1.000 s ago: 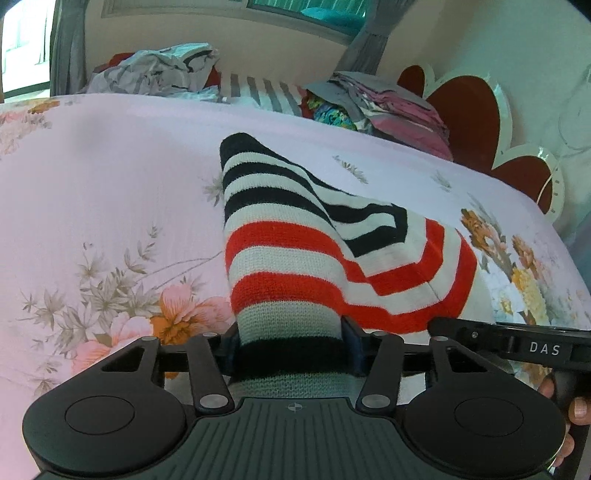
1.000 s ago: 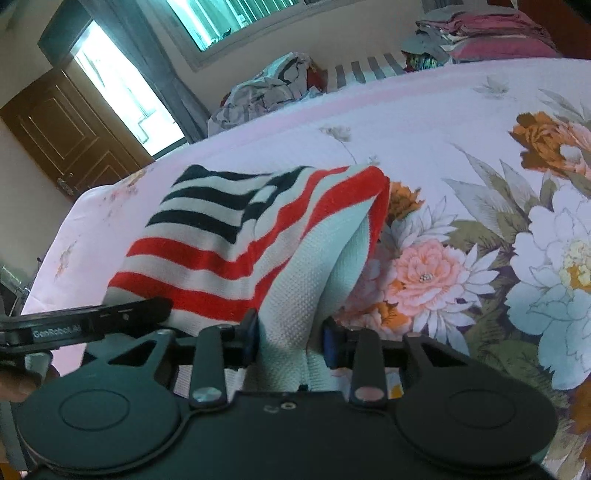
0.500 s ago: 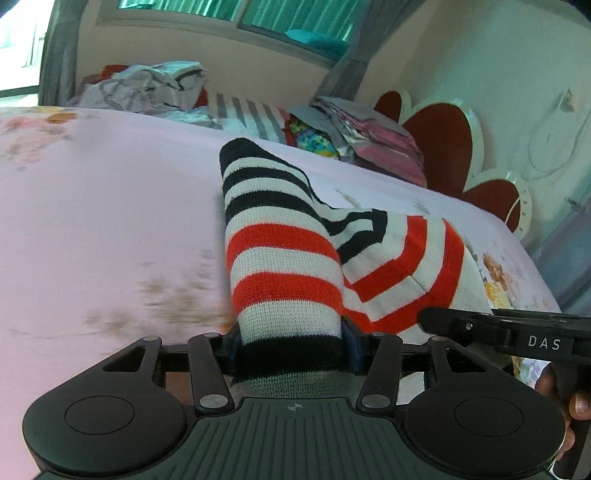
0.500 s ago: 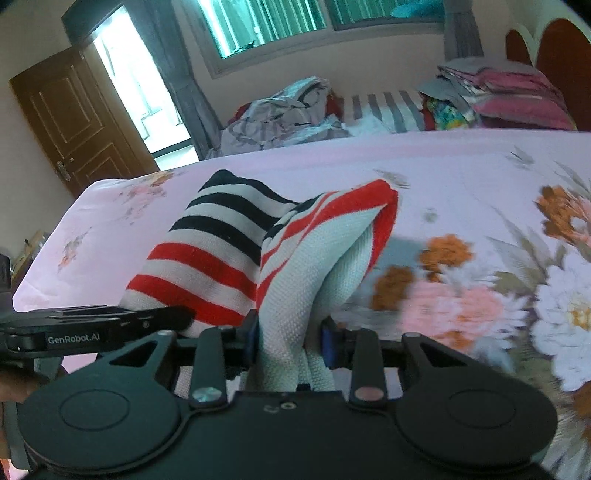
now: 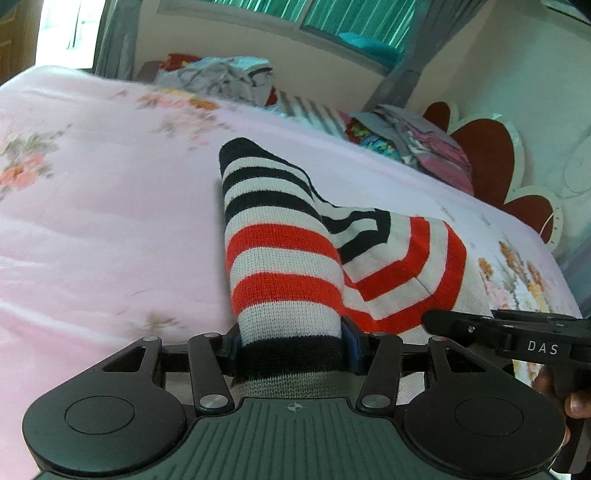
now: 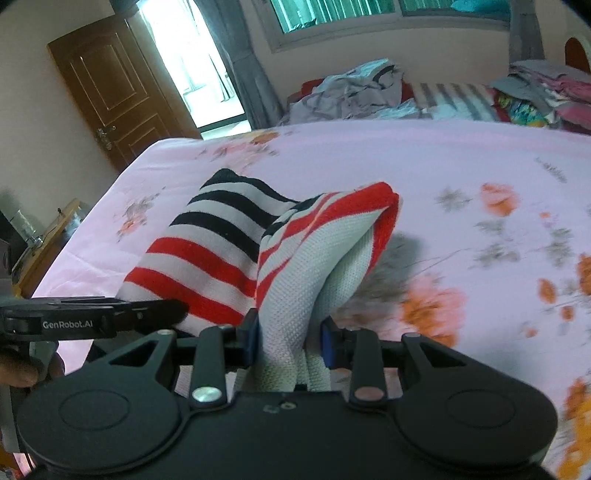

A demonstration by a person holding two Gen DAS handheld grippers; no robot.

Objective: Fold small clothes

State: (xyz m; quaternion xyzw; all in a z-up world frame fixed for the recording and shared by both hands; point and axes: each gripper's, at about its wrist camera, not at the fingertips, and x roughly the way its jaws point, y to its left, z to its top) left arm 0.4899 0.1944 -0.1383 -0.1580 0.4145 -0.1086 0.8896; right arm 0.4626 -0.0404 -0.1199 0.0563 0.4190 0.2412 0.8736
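Two tongs, left (image 5: 291, 345) and right (image 6: 286, 341), each clamped on one striped sweater (image 5: 284, 258) above one pink bed (image 5: 92, 229); two clothes piles far.

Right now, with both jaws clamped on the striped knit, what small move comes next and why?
Probably lower it onto a bare stretch of the pink bedspread. The striped knit hangs bunched between the left gripper and right gripper, so it needs laying flat before folding.

- Bed (image 6: 443, 155): pink floral cover, fills the foreground.
- Headboard (image 5: 491, 162): red scalloped panels, white trim.
- Door (image 6: 110, 92): brown wood, panelled, beside a bright opening.
- Window (image 6: 369, 14): green-tinted, grey curtains (image 6: 243, 74).
- Walls (image 5: 535, 74): cream.
- Heaped laundry (image 6: 354, 92) along the bed's far edge.
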